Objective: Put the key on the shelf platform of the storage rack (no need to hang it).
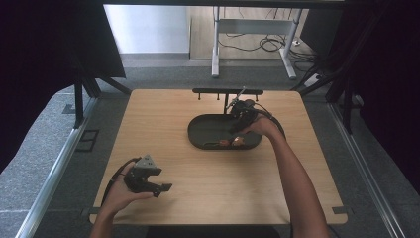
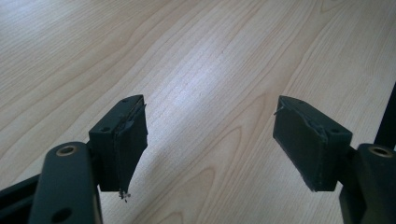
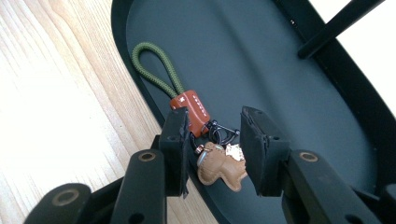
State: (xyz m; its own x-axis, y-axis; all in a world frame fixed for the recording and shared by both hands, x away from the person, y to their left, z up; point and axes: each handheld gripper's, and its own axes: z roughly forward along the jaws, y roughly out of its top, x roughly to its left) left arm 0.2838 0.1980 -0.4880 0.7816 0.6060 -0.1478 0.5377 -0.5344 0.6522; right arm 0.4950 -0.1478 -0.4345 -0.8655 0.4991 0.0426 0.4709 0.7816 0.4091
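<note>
Dark and oval, the tray [image 1: 200,130] sits on the far half of my wooden table [image 1: 208,188], just in front of a black rack [image 1: 228,91] at the far edge. Inside it, near the rim closest to me, I see a keychain [image 3: 194,109]: a green cord loop [image 3: 156,70] runs into an orange-brown leather tab, which joins a dark metal clasp [image 3: 222,133], and a small tan leather charm [image 3: 219,168] hangs off that. From the high view the same pieces show as small brownish bits [image 1: 230,142] on the tray floor.

My right gripper [image 3: 214,147] is down in the tray over the keychain. Its jaws are apart by a modest gap, and the clasp and charm lie between them. The left pad [image 3: 180,140] sits just beside the leather tab; I cannot tell whether it touches. Nothing is clamped.

My left gripper [image 2: 210,140] is near the table's front left corner, well apart from the tray, held in my left hand [image 1: 121,191]. Its jaws stand wide apart over bare wood and hold nothing.
</note>
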